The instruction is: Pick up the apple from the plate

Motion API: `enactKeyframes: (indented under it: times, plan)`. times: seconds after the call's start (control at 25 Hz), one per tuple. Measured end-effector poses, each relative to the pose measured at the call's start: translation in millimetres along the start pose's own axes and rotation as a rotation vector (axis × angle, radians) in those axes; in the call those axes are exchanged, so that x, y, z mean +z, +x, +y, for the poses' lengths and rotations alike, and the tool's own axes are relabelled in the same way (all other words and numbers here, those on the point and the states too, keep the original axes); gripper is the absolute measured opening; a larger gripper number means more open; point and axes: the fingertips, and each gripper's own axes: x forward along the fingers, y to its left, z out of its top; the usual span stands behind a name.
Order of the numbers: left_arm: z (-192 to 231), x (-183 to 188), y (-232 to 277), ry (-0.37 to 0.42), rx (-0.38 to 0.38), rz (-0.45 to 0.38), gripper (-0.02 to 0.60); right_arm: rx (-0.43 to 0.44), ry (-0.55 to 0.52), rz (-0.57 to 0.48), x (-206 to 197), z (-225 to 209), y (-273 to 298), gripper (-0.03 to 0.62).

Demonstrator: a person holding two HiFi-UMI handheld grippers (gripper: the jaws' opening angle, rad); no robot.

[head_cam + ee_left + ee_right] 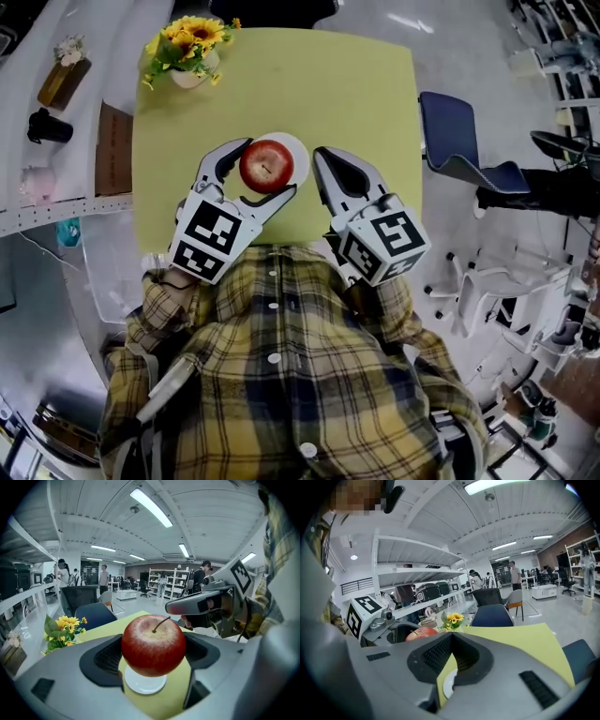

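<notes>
Open-plan office is stretching out behind us, with shelving, chairs and a few people far off, and a yellow-green counter (356, 94) is lying directly below.

We are holding the apple (153, 644) in the left tongs (270, 167). Their two jaws are closing against its left and right flanks at about its widest part, and the stem is pointing up and slightly right. The left gripper view is showing the white plate (145, 685) below the fruit, so we are judging the apple to be hanging just above the plate rather than resting on it. From the head view it is sitting over the plate's near-left part, with the bare rim showing to the far right.

Being nearly round, the apple is offering no long axis to line up with. What counts is that it is lying straight up from the plate, so any further lift is a plain vertical pull.

Just right of the plate, we are keeping the right tongs (321, 155) with their tips together and nothing between them, pointing toward the far side. They are near the apple but not touching it.

Sunflowers in a pot (187, 42) are standing well apart at the far-left corner.
</notes>
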Motion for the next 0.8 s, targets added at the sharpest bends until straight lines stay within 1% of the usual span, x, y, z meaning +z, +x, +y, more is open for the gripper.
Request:
enactKeyframes:
  times: [0.16,0.44,0.6,0.8]
  plan:
    - [4.0,4.1,-1.6,0.013,0.002,-0.01,0.411,0.005,-0.016,-0.006,5.3,-0.7,2.5,-0.003]
    - [10.5,3.2,0.8,0.026,-0.021,-0.005,0.411,0.013,-0.021,0.009,3.5,0.7,12.5,-0.003]
    - [10.0,6.4,4.3,0.054,-0.034,0.01,0.411,0.001,-0.029,0.011,3.5,-3.7,9.0,-0.003]
    - [10.9,8.7,0.7,0.086,-0.029,0.017,0.411,0.003,-0.034,0.013,1.4,-1.0,5.0,-0.003]
